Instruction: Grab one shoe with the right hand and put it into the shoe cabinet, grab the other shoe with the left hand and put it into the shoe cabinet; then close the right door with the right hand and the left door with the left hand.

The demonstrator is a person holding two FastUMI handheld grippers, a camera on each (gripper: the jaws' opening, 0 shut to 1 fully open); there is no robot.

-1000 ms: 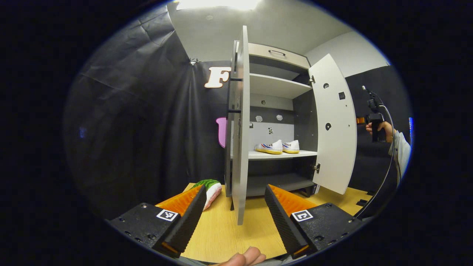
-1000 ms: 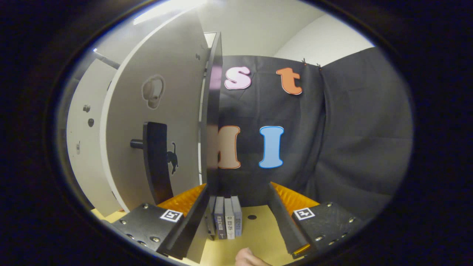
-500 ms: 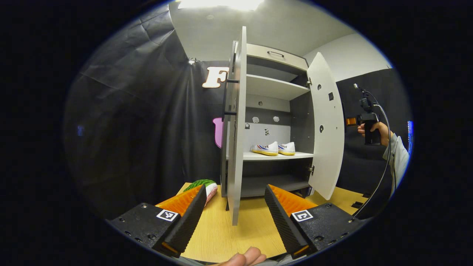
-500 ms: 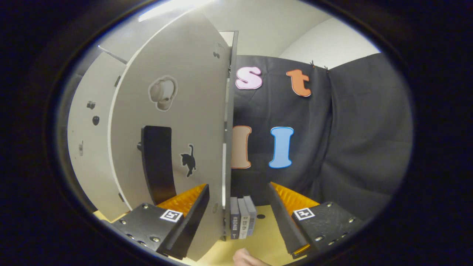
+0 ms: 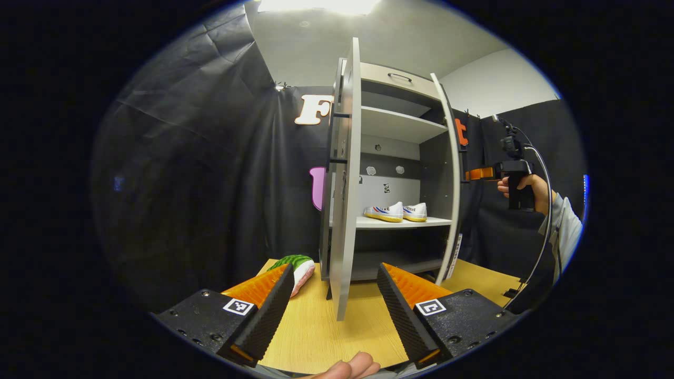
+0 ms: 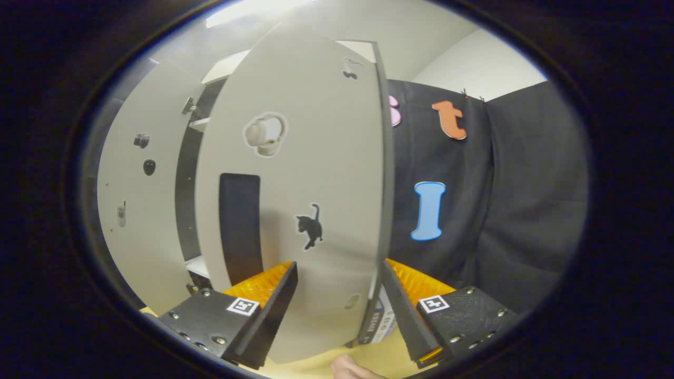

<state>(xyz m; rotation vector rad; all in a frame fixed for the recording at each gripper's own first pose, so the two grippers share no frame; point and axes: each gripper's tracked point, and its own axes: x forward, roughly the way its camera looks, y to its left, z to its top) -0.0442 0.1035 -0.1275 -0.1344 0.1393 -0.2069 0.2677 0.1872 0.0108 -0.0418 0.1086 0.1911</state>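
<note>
While both grippers' fingers gape wide, right door (image 6: 316,210) fronts right gripper (image 6: 339,310).

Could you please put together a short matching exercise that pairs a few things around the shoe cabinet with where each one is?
Things:
1. pair of shoes
2. cat sticker
3. watermelon toy
4. left door

Places:
A. on the table beside the cabinet
B. standing open, edge-on between the left gripper's fingers
C. on the right door
D. on the middle shelf

Pairs: 1-D, 2-C, 3-A, 4-B
</note>
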